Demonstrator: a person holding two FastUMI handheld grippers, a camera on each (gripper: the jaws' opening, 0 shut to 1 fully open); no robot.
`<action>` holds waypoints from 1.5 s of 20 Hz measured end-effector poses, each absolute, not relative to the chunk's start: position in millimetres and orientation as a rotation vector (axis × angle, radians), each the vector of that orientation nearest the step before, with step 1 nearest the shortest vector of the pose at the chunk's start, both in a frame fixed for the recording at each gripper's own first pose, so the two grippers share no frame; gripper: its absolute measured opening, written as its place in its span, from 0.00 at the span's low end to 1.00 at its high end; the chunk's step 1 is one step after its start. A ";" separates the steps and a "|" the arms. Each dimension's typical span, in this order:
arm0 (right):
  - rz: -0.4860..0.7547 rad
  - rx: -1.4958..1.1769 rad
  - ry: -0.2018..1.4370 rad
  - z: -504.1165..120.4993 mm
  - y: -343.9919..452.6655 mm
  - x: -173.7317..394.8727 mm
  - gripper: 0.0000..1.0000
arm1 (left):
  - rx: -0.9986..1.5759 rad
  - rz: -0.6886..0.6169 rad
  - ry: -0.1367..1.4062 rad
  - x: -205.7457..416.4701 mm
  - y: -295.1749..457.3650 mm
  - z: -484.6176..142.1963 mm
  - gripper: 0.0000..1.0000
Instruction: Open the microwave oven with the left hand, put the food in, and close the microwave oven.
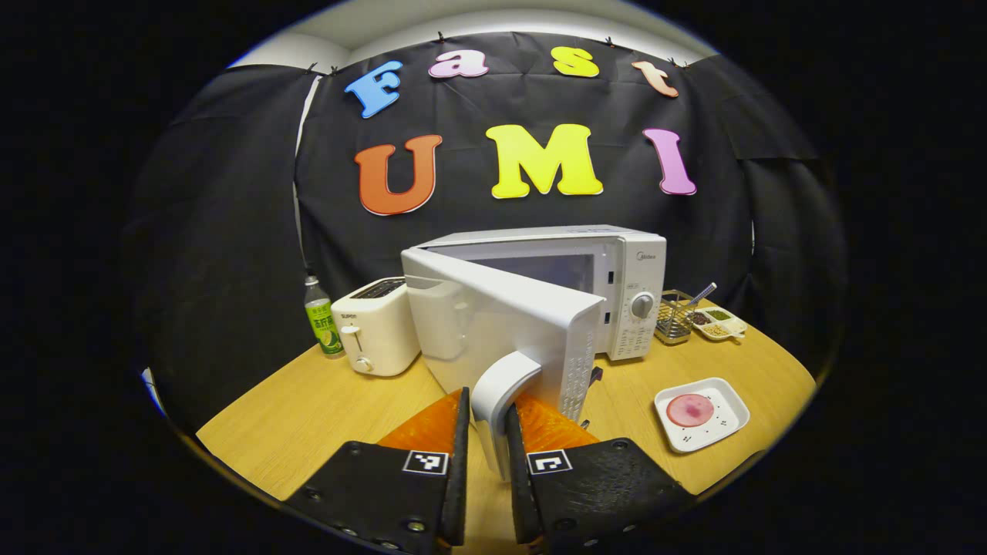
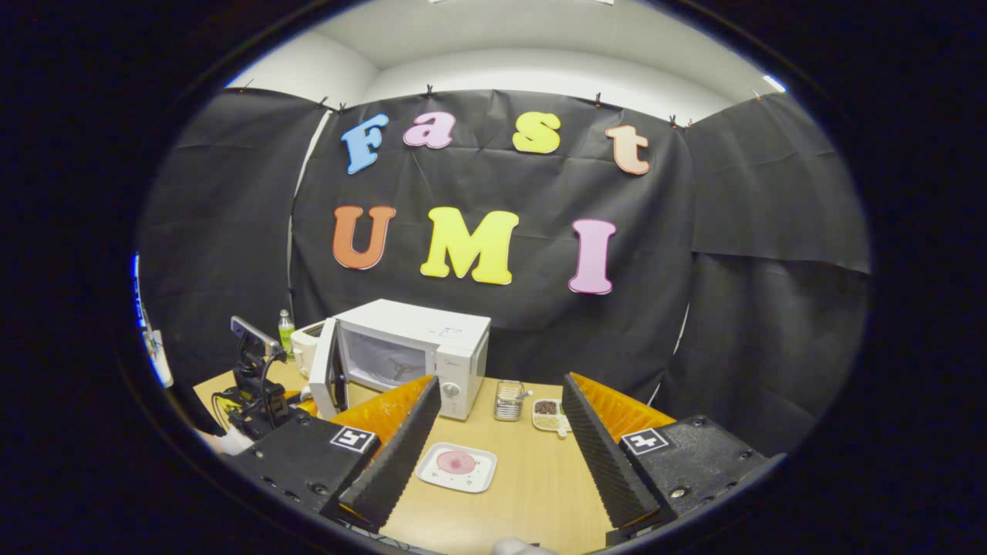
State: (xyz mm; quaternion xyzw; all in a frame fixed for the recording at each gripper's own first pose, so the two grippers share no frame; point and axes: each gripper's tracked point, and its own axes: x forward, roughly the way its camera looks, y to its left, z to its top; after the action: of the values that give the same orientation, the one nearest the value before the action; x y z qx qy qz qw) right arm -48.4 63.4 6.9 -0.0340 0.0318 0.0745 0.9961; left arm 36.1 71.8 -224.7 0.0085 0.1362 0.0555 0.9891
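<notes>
Left gripper view: the microwave [image 1: 617,285] door's handle [image 1: 501,393] is pinched by the left gripper [image 1: 486,455], door half swung; next, the plated food [image 2: 456,462] must be taken by the right gripper [image 2: 501,439], jaws spread.

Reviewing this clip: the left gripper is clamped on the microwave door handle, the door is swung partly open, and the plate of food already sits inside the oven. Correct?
Not quite. The plate of food sits on the table in front of the microwave, as the right gripper view shows. The left gripper does clamp the door handle, door partly open.
</notes>
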 end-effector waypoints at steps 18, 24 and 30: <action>0.270 -0.079 0.104 -14.3 116.3 -49.0 1.00 | 0.042 0.327 0.287 -34.0 207.3 -227.3 0.96; 0.236 -0.077 0.166 -50.8 96.4 -38.5 1.00 | 0.050 0.416 0.307 -63.4 240.2 -225.6 0.95; 0.272 -0.060 0.373 -147.0 84.4 -10.1 0.96 | 0.050 0.384 0.286 -85.3 205.3 -201.6 0.95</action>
State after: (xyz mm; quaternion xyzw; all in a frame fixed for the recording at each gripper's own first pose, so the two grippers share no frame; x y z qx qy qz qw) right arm -10.1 84.4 -147.0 -0.0298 0.1846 0.1345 0.9731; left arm -85.3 205.3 -201.6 0.0245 0.1418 0.1900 0.9712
